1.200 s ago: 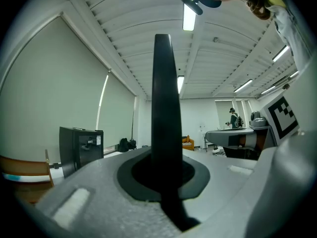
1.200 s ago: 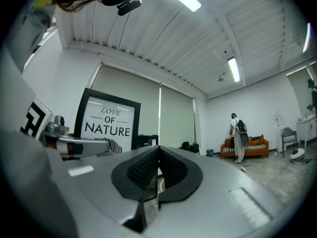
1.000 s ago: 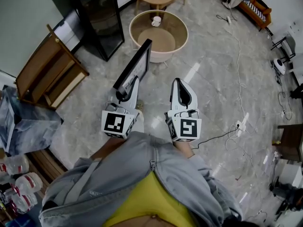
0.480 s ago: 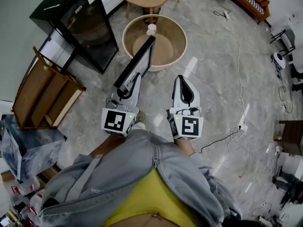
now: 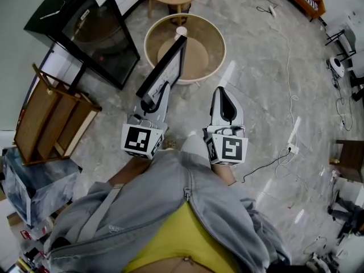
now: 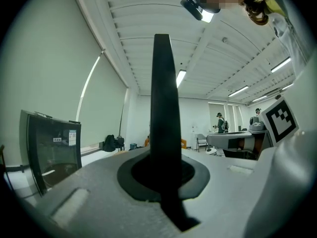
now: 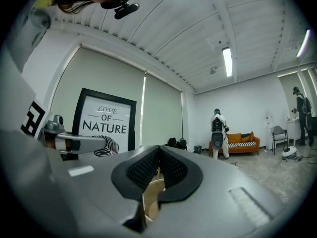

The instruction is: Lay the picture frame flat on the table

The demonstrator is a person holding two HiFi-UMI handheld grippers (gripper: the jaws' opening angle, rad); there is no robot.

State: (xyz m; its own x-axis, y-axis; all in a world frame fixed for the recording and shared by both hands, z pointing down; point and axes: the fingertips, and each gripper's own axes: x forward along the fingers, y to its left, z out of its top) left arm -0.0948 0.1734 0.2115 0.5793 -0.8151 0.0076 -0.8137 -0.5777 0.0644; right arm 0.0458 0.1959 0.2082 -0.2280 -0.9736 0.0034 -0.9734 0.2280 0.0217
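A black picture frame [image 5: 165, 73] with a white print reading "Love of Nature" stands upright on edge, and my left gripper [image 5: 149, 102] is shut on its lower edge. In the left gripper view the frame [image 6: 164, 108] shows edge-on as a dark bar rising from between the closed pads [image 6: 190, 177]. My right gripper [image 5: 223, 92] is beside it on the right, shut with nothing in it. The right gripper view shows the frame's face [image 7: 105, 123] at the left and the right gripper [image 7: 157, 175] closed. The frame's top hangs over the near rim of a round wooden table [image 5: 150, 44].
A white cup [image 5: 181, 32] stands on the round table. A black glass cabinet [image 5: 85, 33] and a wooden rack [image 5: 51, 115] are on the left. Cables [image 5: 290, 101] and a power strip [image 5: 290, 149] lie on the marble floor at right. A person in white [image 7: 218, 132] stands by an orange sofa [image 7: 238, 140].
Both grippers and the held frame have moved forward toward the round table, which now lies closer under the frame's top. The grip on the frame is unchanged.
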